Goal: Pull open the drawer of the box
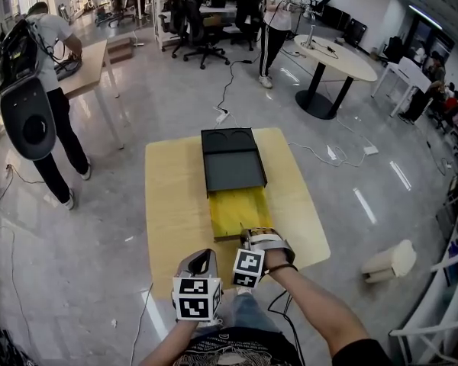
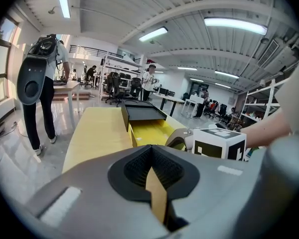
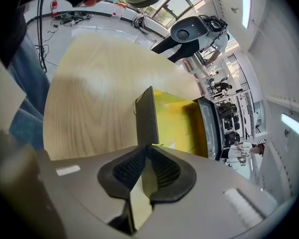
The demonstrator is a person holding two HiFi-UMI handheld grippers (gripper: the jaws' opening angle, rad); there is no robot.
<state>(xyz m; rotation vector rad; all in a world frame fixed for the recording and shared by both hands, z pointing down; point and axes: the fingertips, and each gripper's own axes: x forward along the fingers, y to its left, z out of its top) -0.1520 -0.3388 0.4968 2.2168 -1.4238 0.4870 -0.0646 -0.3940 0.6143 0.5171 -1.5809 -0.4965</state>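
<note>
Grey left gripper, right gripper; black ribbed pads; black-on-white marker cubes; blue jeans, perhaps dark top.

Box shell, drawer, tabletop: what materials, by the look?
Box: dark grey, matte, likely plastic or coated board; crisp flat panels. Drawer: bright yellow, smooth inside, probably plastic or card; thin dark front. Tabletop: pale, visible wood grain, likely laminate or veneer.
</note>
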